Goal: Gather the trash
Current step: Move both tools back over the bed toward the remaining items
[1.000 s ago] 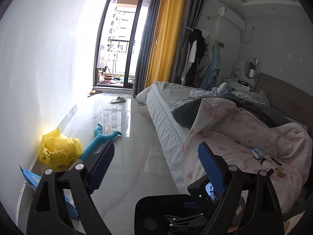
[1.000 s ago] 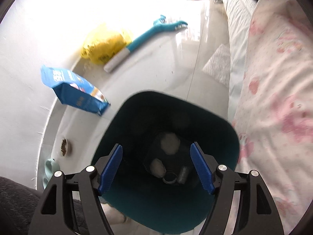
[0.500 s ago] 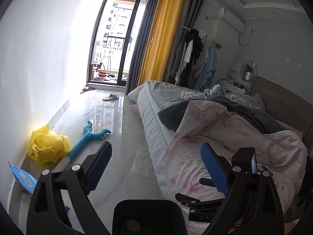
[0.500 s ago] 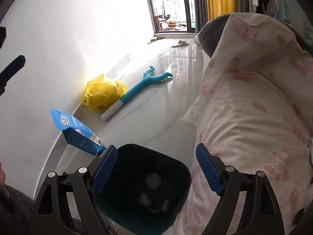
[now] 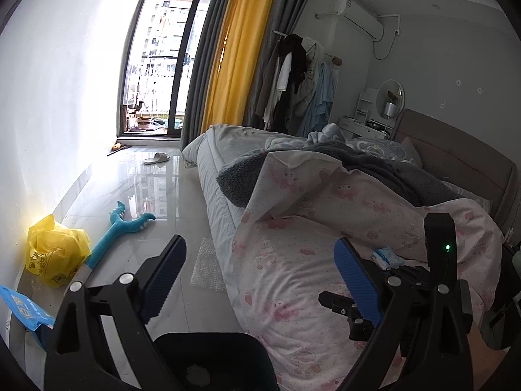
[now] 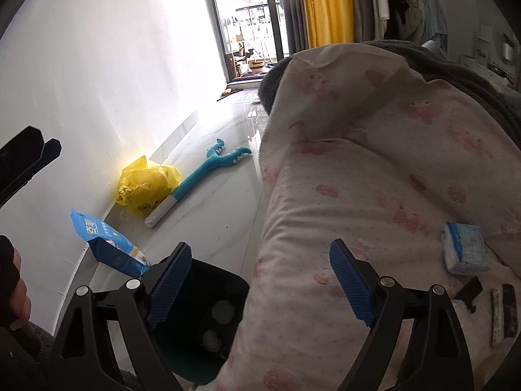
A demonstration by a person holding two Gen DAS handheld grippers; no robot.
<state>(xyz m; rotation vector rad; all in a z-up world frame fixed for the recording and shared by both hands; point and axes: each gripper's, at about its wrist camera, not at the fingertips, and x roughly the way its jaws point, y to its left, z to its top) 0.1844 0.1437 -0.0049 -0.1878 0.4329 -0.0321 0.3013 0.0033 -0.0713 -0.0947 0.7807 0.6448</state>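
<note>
Left gripper (image 5: 260,273) stands wide open with nothing between its pads, aimed over the floor and the edge of the bed (image 5: 208,176). In its view the dark bin (image 5: 208,352) sits just below the jaws, and a small blue-and-white tissue pack (image 5: 386,258) lies on the pink quilt (image 5: 293,254) off to the right, next to the right gripper.

Right gripper (image 6: 257,278) is empty too, its jaws opening. In its view the tissue pack (image 6: 464,248) lies right of the claw, with dark scraps (image 6: 503,314) nearby; this hand looks nearer. White wads sit in the bin (image 6: 211,296) at lower left.
</note>
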